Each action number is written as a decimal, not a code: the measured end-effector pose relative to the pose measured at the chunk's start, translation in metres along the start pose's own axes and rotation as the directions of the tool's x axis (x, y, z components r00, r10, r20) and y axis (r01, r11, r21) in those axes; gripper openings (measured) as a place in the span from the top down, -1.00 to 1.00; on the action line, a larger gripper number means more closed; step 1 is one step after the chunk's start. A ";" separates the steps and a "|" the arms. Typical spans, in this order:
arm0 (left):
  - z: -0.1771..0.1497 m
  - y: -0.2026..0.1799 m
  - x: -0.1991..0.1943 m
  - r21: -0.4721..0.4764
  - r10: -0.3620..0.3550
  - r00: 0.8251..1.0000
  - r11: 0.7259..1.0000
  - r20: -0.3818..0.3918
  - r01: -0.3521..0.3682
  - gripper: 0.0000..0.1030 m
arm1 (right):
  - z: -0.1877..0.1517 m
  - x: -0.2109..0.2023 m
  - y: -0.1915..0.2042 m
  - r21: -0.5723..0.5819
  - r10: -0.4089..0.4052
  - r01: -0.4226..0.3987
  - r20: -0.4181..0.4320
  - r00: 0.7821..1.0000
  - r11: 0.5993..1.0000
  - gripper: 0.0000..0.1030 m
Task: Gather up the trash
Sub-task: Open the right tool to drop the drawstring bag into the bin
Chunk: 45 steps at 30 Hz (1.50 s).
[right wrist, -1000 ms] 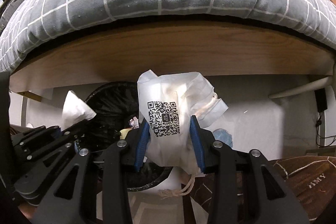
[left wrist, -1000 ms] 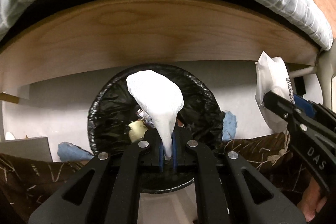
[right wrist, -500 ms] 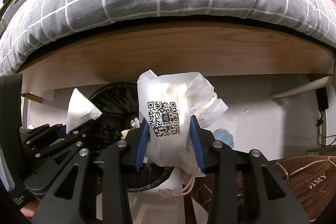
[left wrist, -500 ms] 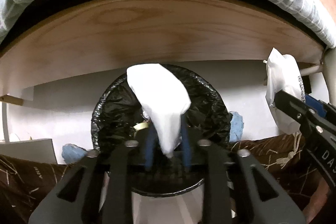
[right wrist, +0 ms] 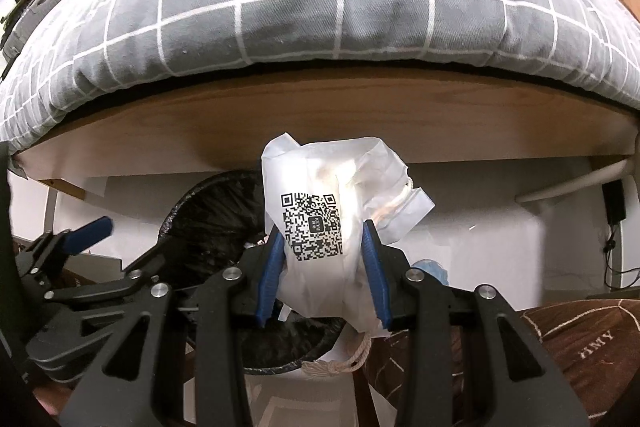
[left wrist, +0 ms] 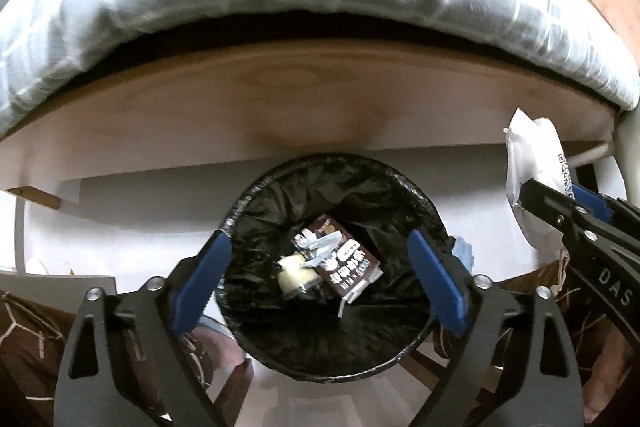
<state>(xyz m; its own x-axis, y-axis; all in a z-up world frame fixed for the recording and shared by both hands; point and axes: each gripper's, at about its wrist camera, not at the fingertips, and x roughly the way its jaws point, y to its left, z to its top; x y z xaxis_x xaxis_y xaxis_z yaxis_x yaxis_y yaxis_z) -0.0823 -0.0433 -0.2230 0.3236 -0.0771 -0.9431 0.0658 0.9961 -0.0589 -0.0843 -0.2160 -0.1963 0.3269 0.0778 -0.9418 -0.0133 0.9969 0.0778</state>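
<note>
Both tools point steeply down: left tool (left wrist: 316,281) opening, nothing between.

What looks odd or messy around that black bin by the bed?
Nothing is spilled. The lined bin holds a brown carton and scraps. The oddest thing is the crumpled white bag with a QR code, clamped in the right gripper, its string dangling.

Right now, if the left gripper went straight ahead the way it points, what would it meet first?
The left gripper, jaws opening with nothing between them, points into the round bin lined with black plastic. It would probably first meet the brown printed carton lying inside; depth is unclear.
</note>
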 end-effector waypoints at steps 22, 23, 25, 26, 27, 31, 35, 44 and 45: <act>-0.007 0.096 -0.038 -0.115 0.038 0.999 0.993 0.032 -0.034 -0.89 | 0.011 -0.003 0.072 -0.108 0.065 -0.064 0.000 0.998 0.992 0.28; -0.009 0.100 -0.040 -0.122 0.041 0.999 0.992 0.033 -0.037 -0.89 | 0.011 -0.003 0.075 -0.116 0.066 -0.066 -0.001 0.998 0.991 0.28; -0.013 0.108 -0.042 -0.136 0.045 0.998 0.990 0.034 -0.040 -0.89 | 0.010 -0.002 0.083 -0.128 0.069 -0.069 -0.010 0.998 0.989 0.28; -0.014 0.111 -0.043 -0.140 0.047 0.998 0.989 0.034 -0.042 -0.89 | 0.010 0.000 0.086 -0.133 0.070 -0.071 -0.016 0.997 0.989 0.28; -0.015 0.112 -0.043 -0.141 0.049 0.998 0.989 0.033 -0.044 -0.89 | 0.009 0.002 0.089 -0.140 0.065 -0.068 -0.024 0.998 0.988 0.28; -0.020 0.122 -0.042 -0.157 0.055 0.998 0.986 0.021 -0.051 -0.89 | 0.008 0.011 0.099 -0.157 0.065 -0.072 -0.051 0.997 0.985 0.28; -0.024 0.126 -0.033 -0.177 0.034 0.999 0.984 -0.003 -0.034 -0.89 | 0.005 0.020 0.106 -0.170 0.061 -0.073 -0.074 0.995 0.983 0.27; -0.021 0.122 -0.030 -0.159 0.032 0.999 0.987 0.001 -0.032 -0.89 | 0.000 0.031 0.112 -0.179 0.053 -0.068 -0.087 0.995 0.982 -0.05; -0.021 0.122 -0.030 -0.161 0.029 1.000 0.987 0.000 -0.029 -0.89 | 0.000 0.031 0.112 -0.180 0.052 -0.065 -0.081 0.995 0.982 -0.17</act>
<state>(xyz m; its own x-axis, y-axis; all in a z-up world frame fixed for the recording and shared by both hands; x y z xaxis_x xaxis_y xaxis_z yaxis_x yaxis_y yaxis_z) -0.1036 0.0812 -0.2085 0.3254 -0.0482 -0.9444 -0.0960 0.9918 -0.0837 -0.0762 -0.1020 -0.2166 0.2482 0.1299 -0.9600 -0.2042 0.9757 0.0793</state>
